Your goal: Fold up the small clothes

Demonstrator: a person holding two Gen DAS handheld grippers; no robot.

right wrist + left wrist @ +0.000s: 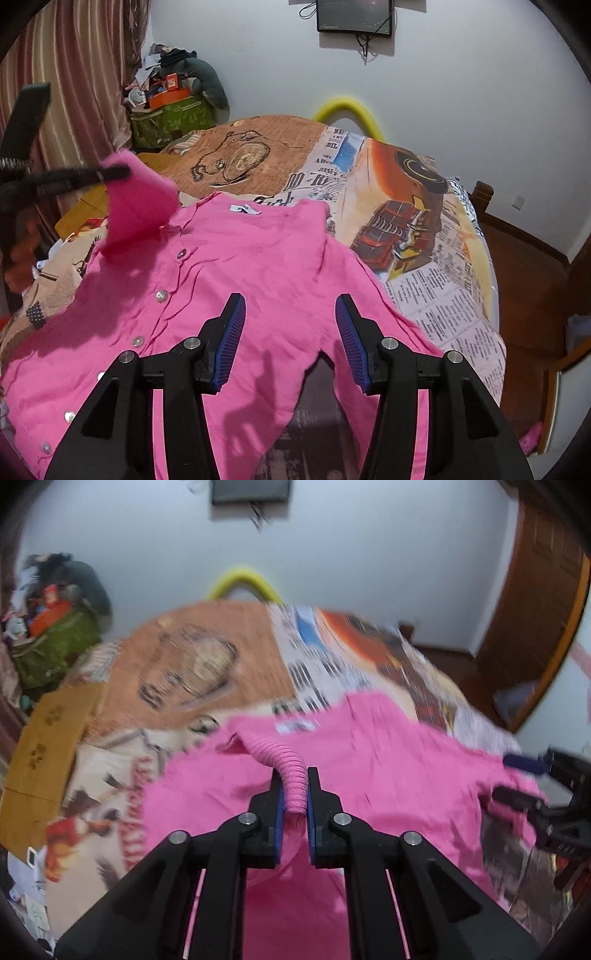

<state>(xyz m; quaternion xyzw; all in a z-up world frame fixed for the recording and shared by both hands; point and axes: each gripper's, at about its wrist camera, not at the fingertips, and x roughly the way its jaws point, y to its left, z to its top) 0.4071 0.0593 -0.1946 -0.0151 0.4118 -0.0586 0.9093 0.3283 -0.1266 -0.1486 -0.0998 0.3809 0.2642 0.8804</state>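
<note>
A small pink buttoned shirt [251, 273] lies spread on the bed, collar and white label toward the far side; it also shows in the left wrist view [388, 775]. My left gripper [294, 788] is shut on the shirt's ribbed sleeve cuff [286, 768] and holds it lifted; in the right wrist view this gripper [110, 173] holds the sleeve [140, 206] raised at the left. My right gripper [290, 314] is open and empty, hovering over the shirt's right part; it appears at the right edge of the left wrist view [517, 779].
The bed carries a printed cover [424, 236] with a car and newsprint pattern and an orange-brown blanket [251, 147]. A green bag of clutter [170, 118] and a striped curtain [74, 74] stand at far left. Wooden floor [524, 258] lies to the right.
</note>
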